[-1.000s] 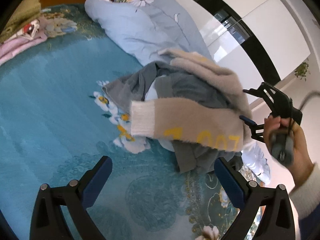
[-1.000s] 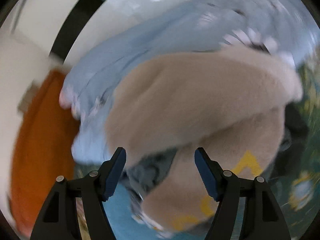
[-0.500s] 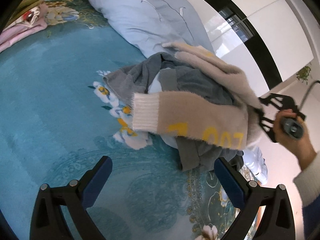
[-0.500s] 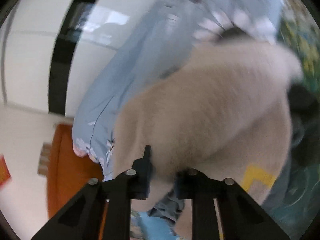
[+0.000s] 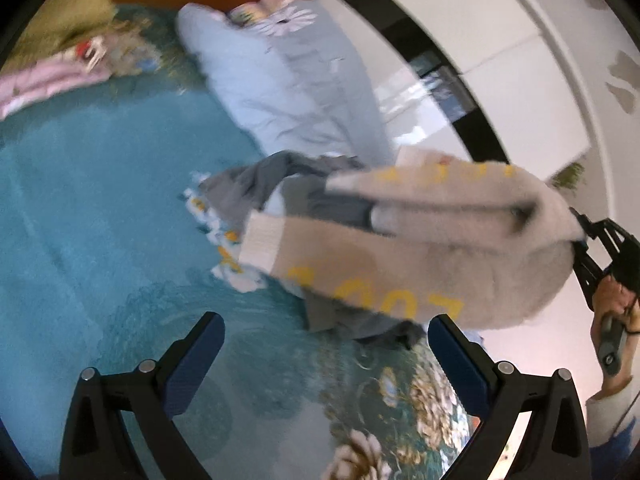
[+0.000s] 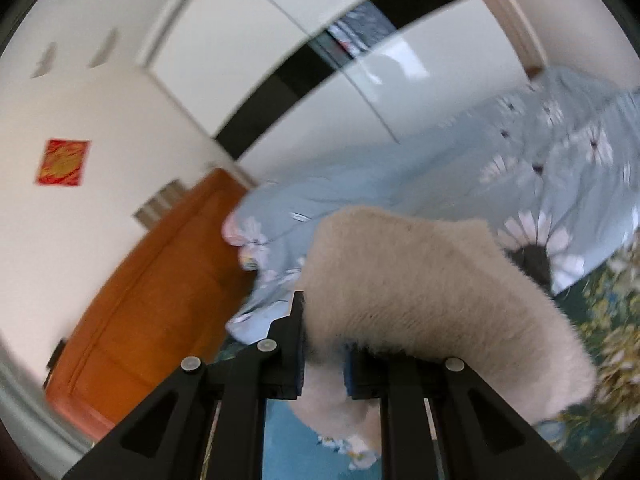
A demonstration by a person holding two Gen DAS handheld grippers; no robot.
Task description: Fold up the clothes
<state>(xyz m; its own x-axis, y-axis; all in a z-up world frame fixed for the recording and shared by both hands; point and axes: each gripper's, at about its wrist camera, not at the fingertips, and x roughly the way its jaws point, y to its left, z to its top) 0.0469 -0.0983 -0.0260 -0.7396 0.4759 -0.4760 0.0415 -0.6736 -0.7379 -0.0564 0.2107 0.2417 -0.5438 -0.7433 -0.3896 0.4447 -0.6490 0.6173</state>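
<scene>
A fluffy beige sweater [image 5: 400, 272] with yellow letters and a white cuff hangs lifted over a pile of grey clothes [image 5: 280, 188] on the teal floral bedspread [image 5: 88, 208]. My right gripper [image 6: 324, 360] is shut on the sweater [image 6: 420, 292] and holds it up; it shows at the right edge of the left wrist view [image 5: 600, 248]. My left gripper [image 5: 326, 356] is open and empty, low over the bedspread in front of the pile.
A light blue flowered duvet [image 5: 296, 80] lies behind the pile. Folded pink clothes [image 5: 48, 80] sit at the far left. An orange headboard [image 6: 140, 300] and a white wardrobe with a black stripe [image 6: 280, 80] stand behind the bed.
My right gripper closed on the beige sweater and lifted it up and to the right, away from the grey pile. My left gripper stayed open and shifted slightly.
</scene>
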